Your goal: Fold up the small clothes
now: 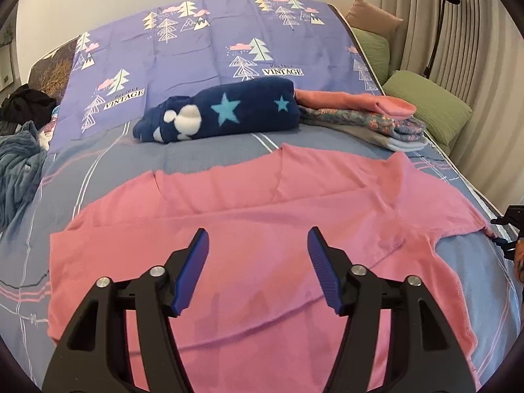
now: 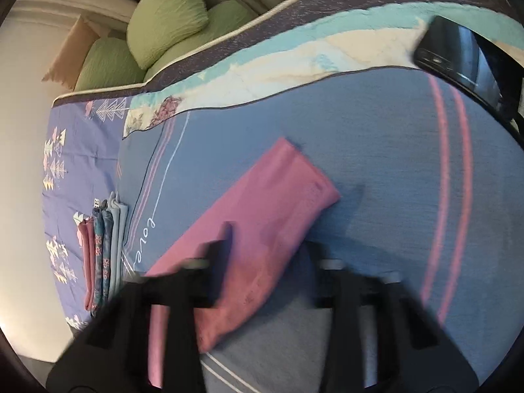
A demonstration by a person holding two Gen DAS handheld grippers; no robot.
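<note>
Bed (image 1: 203, 150) fills both views, covered by a blue-grey sheet with pink and white stripes near and a purple tree-print sheet (image 1: 196, 42) far. Pink garment (image 1: 262, 203) lies spread flat on the near half of the bed, directly under the left hand-held gripper; one sleeve (image 2: 262, 203) runs out to the right and shows in the right wrist view as a flat pink strip on the blue sheet. Beyond the garment, mid-bed: a rolled navy fleece with light-blue stars (image 1: 226, 108). Just right of it, touching: a stack of folded clothes (image 1: 370, 118), salmon on top, floral and grey beneath. Green cushions (image 1: 429, 108) sit off the right edge of the bed; rumpled blue and black fabric (image 1: 19, 150) at the left edge. Left hand-held gripper (image 1: 258, 249): jaws spread wide, nothing between the blue pads, above the garment. Right hand-held gripper (image 2: 265, 255): heavily motion-blurred, over the near end of the sleeve; jaws read as pressed together, but whether cloth is pinched, cannot tell. Dark phone-like object (image 2: 458, 62) lies at the far right of the bed.
</note>
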